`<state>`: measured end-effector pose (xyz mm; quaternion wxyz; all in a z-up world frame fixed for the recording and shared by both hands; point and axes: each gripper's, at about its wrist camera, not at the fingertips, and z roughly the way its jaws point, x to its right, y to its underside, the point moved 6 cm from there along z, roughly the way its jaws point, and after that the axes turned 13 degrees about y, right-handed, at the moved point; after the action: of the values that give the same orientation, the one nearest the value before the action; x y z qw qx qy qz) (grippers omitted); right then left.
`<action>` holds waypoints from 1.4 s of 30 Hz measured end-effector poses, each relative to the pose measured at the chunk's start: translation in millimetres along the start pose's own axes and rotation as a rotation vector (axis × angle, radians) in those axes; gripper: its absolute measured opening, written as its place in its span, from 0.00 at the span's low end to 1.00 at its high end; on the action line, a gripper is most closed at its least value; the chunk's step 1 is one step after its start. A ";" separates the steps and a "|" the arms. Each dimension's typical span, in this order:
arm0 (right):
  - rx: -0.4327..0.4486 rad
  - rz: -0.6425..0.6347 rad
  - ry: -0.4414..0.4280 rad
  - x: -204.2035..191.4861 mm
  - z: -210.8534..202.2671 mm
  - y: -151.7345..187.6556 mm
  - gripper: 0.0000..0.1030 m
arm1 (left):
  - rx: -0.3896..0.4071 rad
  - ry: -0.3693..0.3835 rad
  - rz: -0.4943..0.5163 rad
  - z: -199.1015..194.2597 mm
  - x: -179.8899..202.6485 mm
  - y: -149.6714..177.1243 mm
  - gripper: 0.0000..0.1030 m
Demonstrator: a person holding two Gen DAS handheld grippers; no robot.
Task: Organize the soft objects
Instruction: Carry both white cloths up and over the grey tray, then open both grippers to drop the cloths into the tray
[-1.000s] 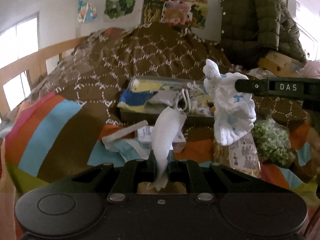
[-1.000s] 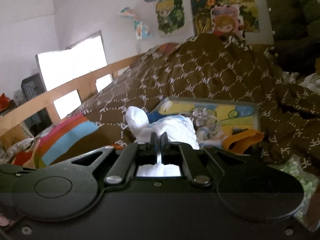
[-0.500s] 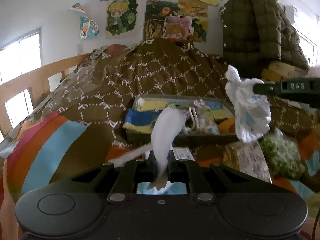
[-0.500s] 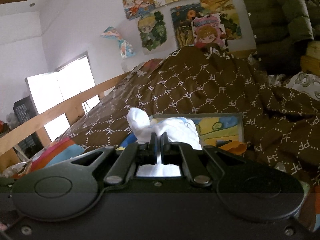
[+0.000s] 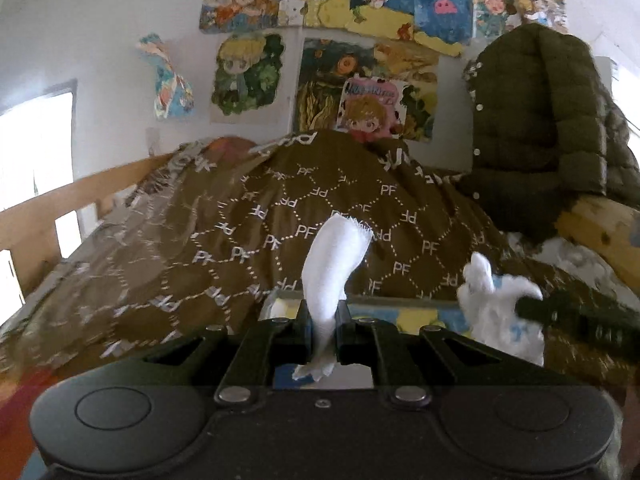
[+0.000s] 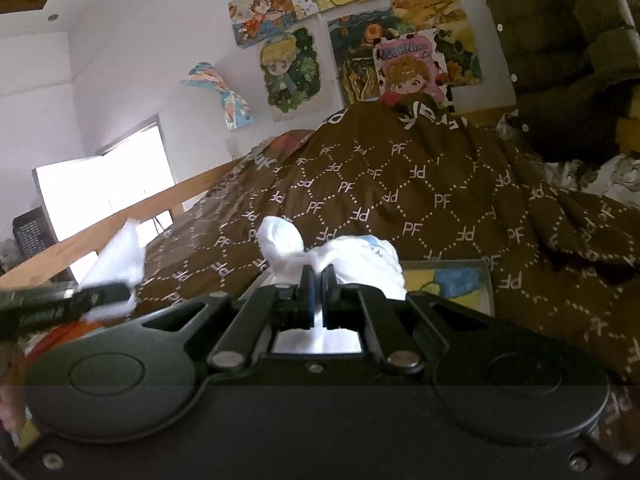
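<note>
A white wall hung with cartoon posters (image 5: 248, 74) backs a bed heaped with a brown quilt (image 5: 224, 240) printed with "PF" monograms. At the left edge of the left wrist view, a wooden bed rail (image 5: 48, 216) runs in front of a bright window. In the centre, the left gripper (image 5: 322, 320) pinches a plain white sock (image 5: 334, 264), whose cuff stands up and curls rightward while its toe hangs out below the jaws. Behind it, a shallow storage tray (image 5: 400, 304) is mostly hidden by the gripper body; only its grey rim and a yellow and blue patch show. Lower right, blurred, the right gripper (image 5: 532, 308) reaches in, clamped on a bunched white sock with blue marks (image 5: 496, 316). An olive puffer jacket (image 5: 548, 120) fills the upper right.

In the right wrist view the left gripper's arm is a smear at the left edge, and the jaws of the right gripper are pressed together on the bunched sock.

A second ago both views looked lower, showing the tray's full contents, a striped blanket and packets in front; these have now dropped out of view, and the tray sits closer beneath both grippers.
</note>
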<state>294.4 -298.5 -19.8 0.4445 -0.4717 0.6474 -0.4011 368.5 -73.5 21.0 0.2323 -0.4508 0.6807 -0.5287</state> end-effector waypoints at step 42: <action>0.029 0.146 0.085 40.9 5.2 -31.1 0.94 | -0.079 -0.042 -0.104 11.4 41.9 -62.1 0.85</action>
<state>300.7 -345.8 -0.1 0.4514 -0.3992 0.6925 -0.3967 380.1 -117.4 81.6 0.2006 -0.5053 0.6718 -0.5031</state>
